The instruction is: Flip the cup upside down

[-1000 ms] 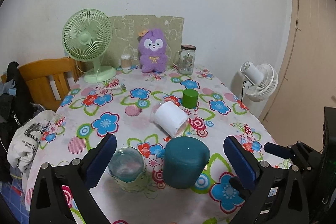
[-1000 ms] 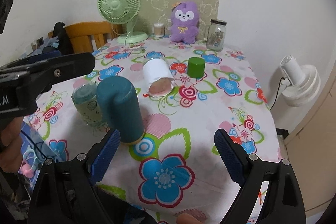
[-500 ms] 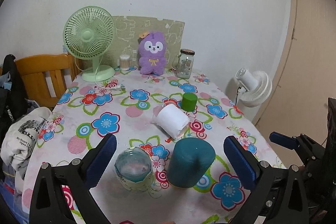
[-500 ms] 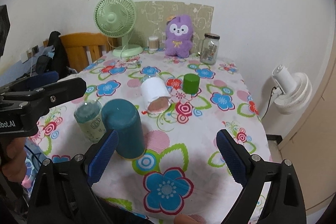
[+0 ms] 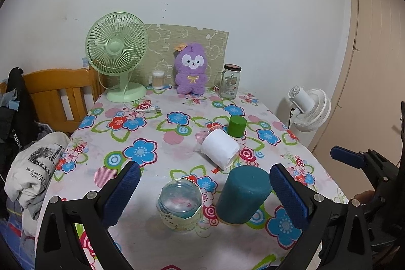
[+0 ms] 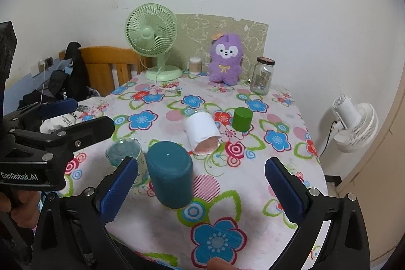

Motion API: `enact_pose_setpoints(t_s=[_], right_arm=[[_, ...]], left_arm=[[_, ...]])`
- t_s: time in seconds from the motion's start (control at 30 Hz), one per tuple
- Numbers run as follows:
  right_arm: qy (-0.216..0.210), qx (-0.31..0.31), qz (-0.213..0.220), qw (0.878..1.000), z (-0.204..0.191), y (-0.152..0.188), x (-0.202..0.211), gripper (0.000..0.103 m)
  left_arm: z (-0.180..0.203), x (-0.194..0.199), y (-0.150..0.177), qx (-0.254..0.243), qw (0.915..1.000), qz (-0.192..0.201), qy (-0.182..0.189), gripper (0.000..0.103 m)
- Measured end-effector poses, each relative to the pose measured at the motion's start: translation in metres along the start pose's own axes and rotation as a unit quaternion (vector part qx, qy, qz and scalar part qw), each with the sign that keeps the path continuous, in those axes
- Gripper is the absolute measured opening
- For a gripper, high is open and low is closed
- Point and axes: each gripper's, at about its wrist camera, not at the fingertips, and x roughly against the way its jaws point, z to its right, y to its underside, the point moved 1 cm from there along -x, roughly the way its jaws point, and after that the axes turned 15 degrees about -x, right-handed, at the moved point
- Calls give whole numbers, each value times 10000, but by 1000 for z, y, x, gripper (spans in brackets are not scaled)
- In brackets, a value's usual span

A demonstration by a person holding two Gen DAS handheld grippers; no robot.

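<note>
A teal cup (image 5: 241, 195) stands upside down near the front edge of the floral table; it also shows in the right wrist view (image 6: 170, 173). A clear glass cup (image 5: 180, 204) stands upright just left of it, also in the right wrist view (image 6: 124, 152). A white cup (image 5: 220, 148) lies on its side behind them, its pink inside showing in the right wrist view (image 6: 202, 132). A small green cup (image 5: 237, 126) stands upside down further back. My left gripper (image 5: 202, 194) is open and empty, pulled back above both front cups. My right gripper (image 6: 201, 187) is open and empty, with the teal cup between its fingers' line of sight.
A green desk fan (image 5: 117, 55), a cotton-swab tub (image 5: 158, 79), a purple plush (image 5: 191, 72) and a glass jar (image 5: 229, 81) line the table's far edge. A wooden chair (image 5: 58, 95) and clothes (image 5: 35, 173) are left. A white floor fan (image 5: 310, 109) stands right.
Both grippers have drawn back and risen from the table, so the cups look smaller and further away. Nothing on the table has moved.
</note>
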Motion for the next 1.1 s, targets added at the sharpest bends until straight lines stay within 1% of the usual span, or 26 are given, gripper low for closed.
enact_pose_setpoints(t_s=[1.1], right_arm=[[-35, 15, 56, 10000, -8, -6, -1, 101]], left_arm=[[-6, -2, 3, 52, 10000, -42, -69, 103]])
